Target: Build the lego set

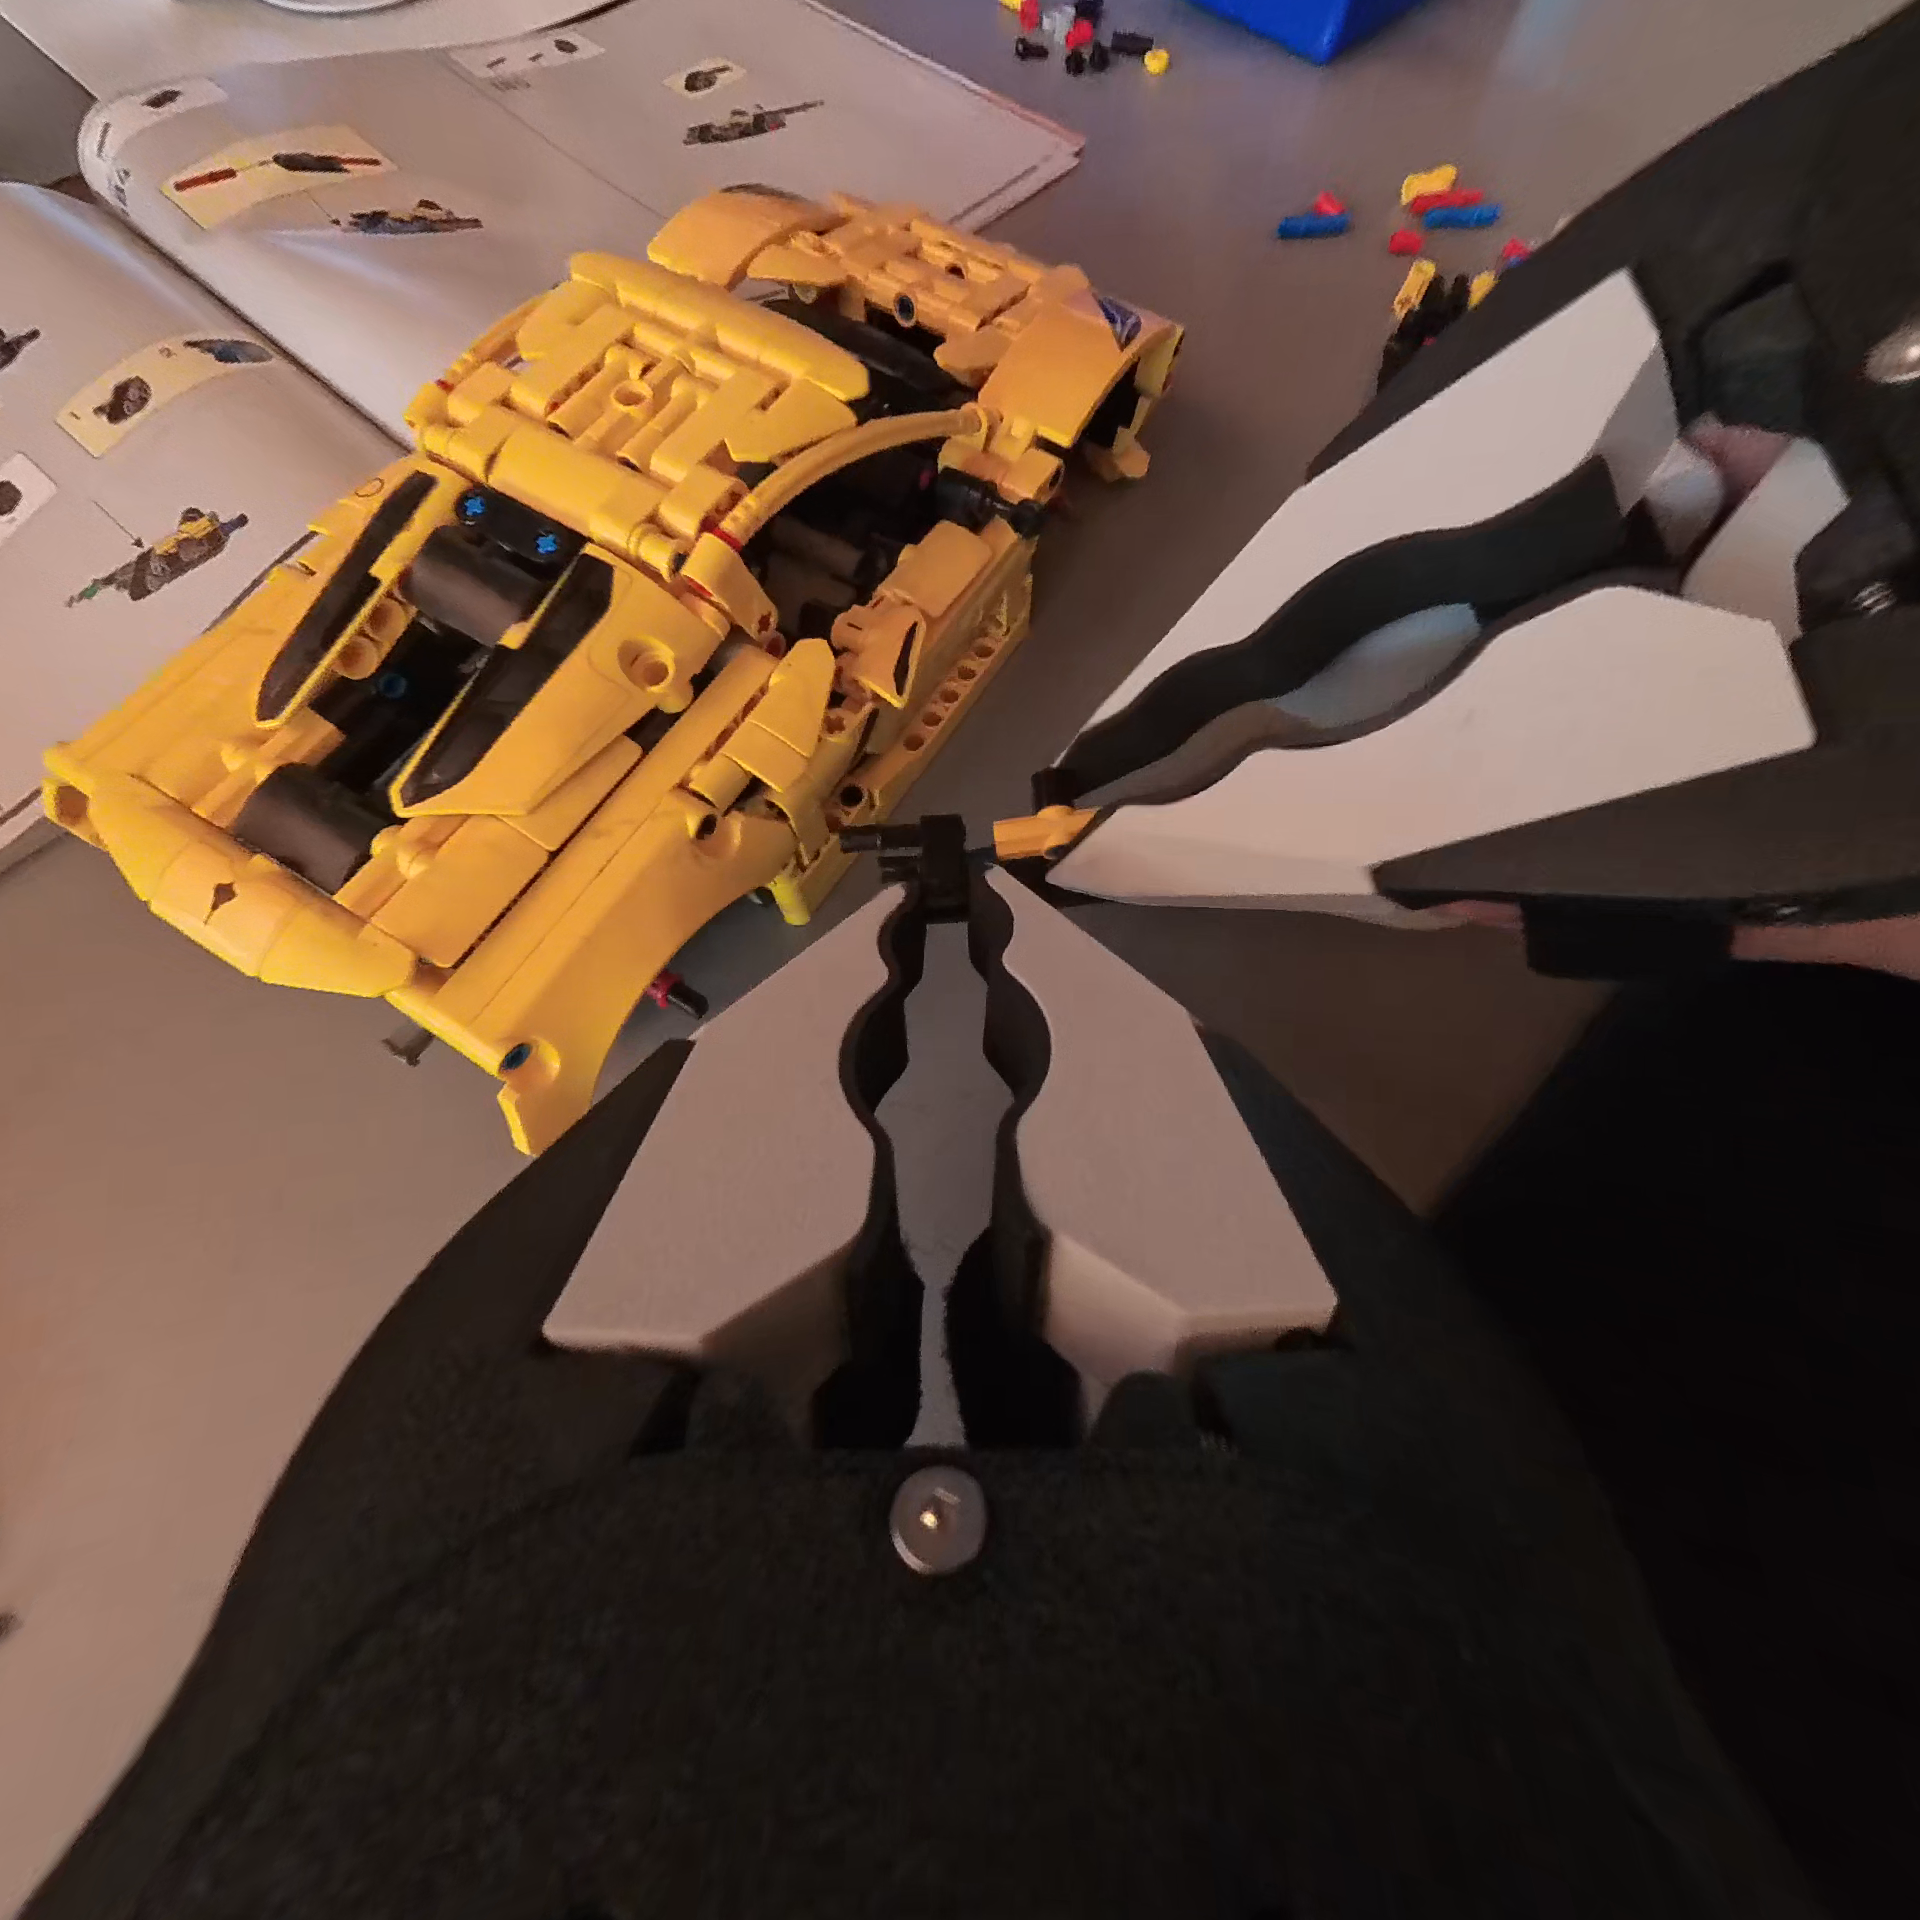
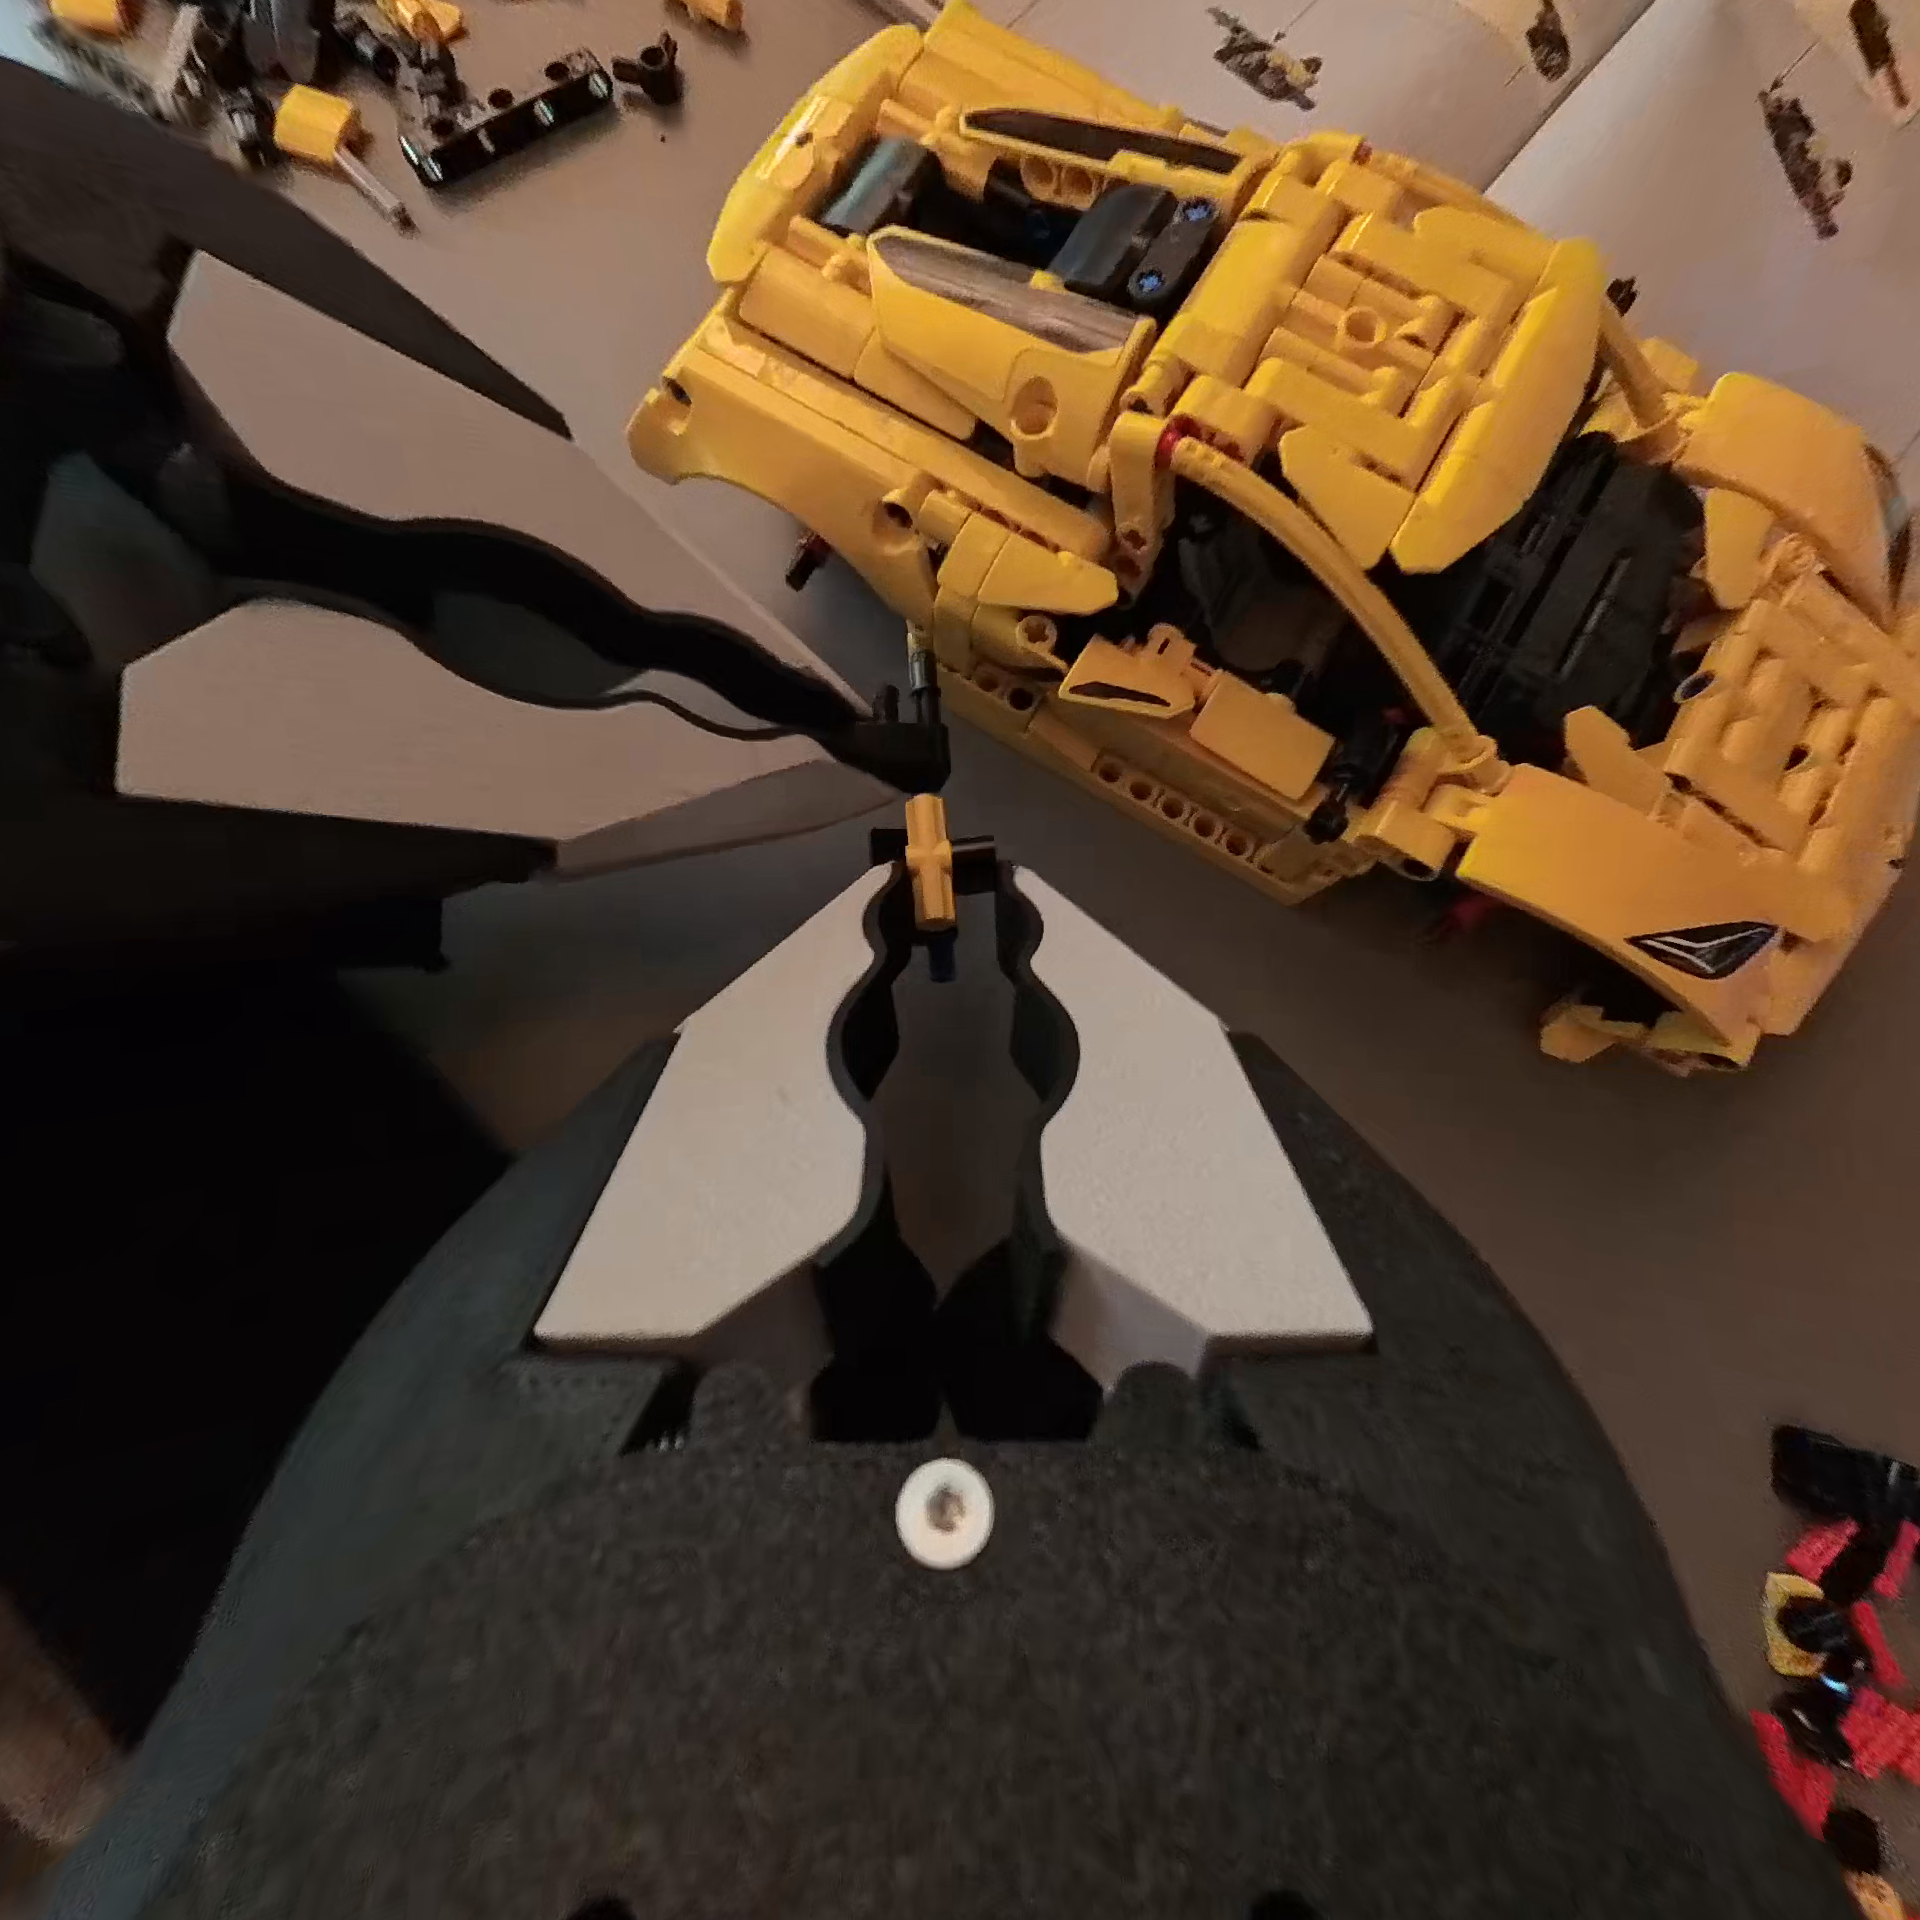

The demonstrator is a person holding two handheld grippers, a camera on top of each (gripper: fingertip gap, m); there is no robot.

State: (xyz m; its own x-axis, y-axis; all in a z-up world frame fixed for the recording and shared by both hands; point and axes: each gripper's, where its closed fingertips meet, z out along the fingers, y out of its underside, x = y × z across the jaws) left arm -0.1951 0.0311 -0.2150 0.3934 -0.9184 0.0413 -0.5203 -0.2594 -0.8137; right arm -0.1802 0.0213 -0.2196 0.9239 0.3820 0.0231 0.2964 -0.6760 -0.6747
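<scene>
A yellow lego car (image 1: 582, 644) without wheels lies on the grey table; it also shows in the right wrist view (image 2: 1299, 499). My left gripper (image 1: 943, 894) is shut on a small black connector piece (image 1: 935, 847), held just off the car's side. My right gripper (image 2: 933, 883) is shut on a small yellow connector with a black pin (image 2: 928, 862). The two held pieces are tip to tip, almost touching. In the left wrist view the right gripper (image 1: 1049, 831) comes in from the right with the yellow piece (image 1: 1039, 834). In the right wrist view the left gripper (image 2: 883, 727) comes in from the left.
An open instruction booklet (image 1: 312, 208) lies behind the car. Loose red, blue and yellow pieces (image 1: 1392, 218) lie at the back right, near a blue bin (image 1: 1309, 21). Black and yellow parts (image 2: 416, 94) lie at top left, red and black pieces (image 2: 1839, 1642) at lower right. Both grippers' tips are close together, under 4 cm apart.
</scene>
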